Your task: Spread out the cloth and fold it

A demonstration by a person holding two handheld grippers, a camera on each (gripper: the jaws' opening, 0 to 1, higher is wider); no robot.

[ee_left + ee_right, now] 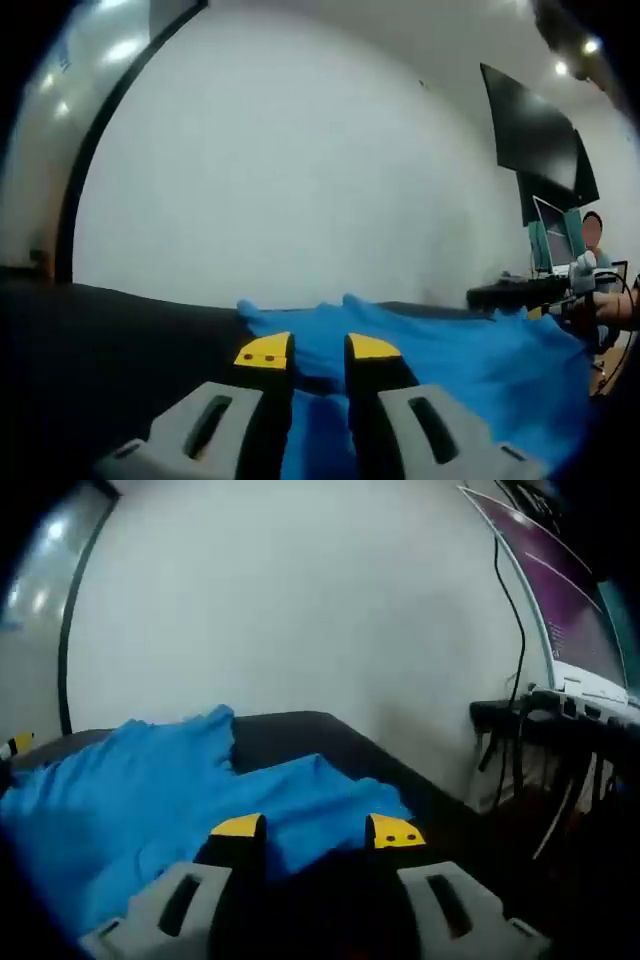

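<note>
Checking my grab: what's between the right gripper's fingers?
In the right gripper view, the right gripper is open; a fold of the blue cloth lies between its fingers, on the dark table.

1. Bright blue cloth (pixel 450 365), plain and unpatterned, rumpled rather than flat, lying on a dark worktop (pixel 110 340).
2. In the left gripper view: spread ahead of the left tongs (pixel 318 350) and off to their right, with two small raised peaks just beyond the yellow tips; blue fabric also visible low down in the narrow gap between the two jaws.
3. In the right gripper view: heaped in soft folds (pixel 150 780) ahead and to the left of the right tongs (pixel 315 832); one edge reaching in between the widely parted yellow tips, a pointed corner standing up farther back.
</note>
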